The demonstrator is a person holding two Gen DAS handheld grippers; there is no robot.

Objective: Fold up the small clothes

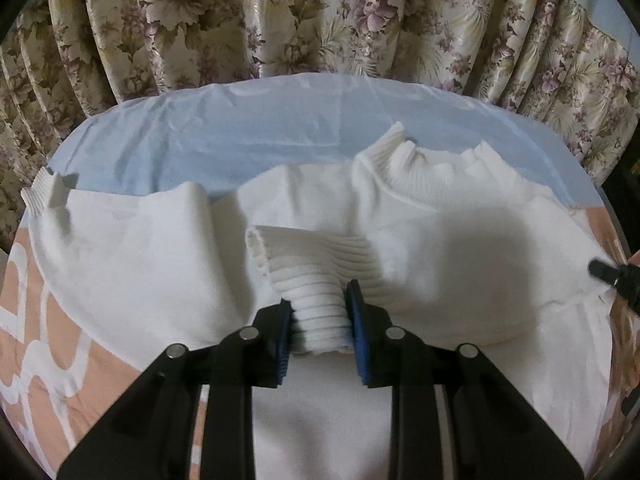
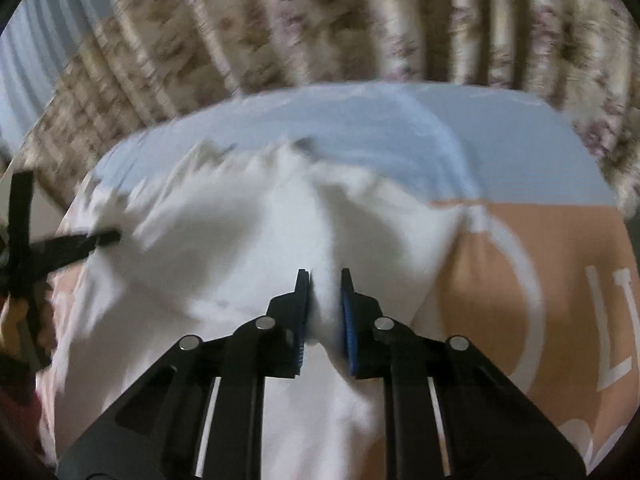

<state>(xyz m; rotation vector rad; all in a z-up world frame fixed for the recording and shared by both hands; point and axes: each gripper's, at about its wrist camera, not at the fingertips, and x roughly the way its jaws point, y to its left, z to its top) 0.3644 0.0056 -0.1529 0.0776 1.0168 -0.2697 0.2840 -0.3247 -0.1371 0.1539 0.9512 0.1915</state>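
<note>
Garment: a small white knit sweater with ribbed collar and cuffs [image 1: 400,240] lies spread on the bed's peach-and-blue patterned sheet [image 1: 52,344], collar toward the floral pleated curtain [image 1: 280,20].
Left gripper [image 1: 318,312]: your fingers [image 1: 282,340] are clenched on the ribbed cuff of one sleeve [image 1: 316,300], which is drawn across the chest.
Right gripper [image 2: 324,308]: the fingers [image 2: 348,320] pinch a raised ridge of plain white knit near the sweater's side — the view is blurred, so exactly which edge you cannot tell.
Weight: likely light; one grip lifts a whole sleeve.
Stiffness: soft and limp — it sags and wrinkles wherever unsupported.
Stretch: the ribbing probably gives, so pull gently or the cuff will distort.
Slip: the knit looks grippy against the blue pads, so it should not slide out.
Where to hold: take ribbed cuffs, hem corners or shoulder seams; the thick bands bunch firmly between the fingers.
Risk: dragging may pull the sheet along.
</note>
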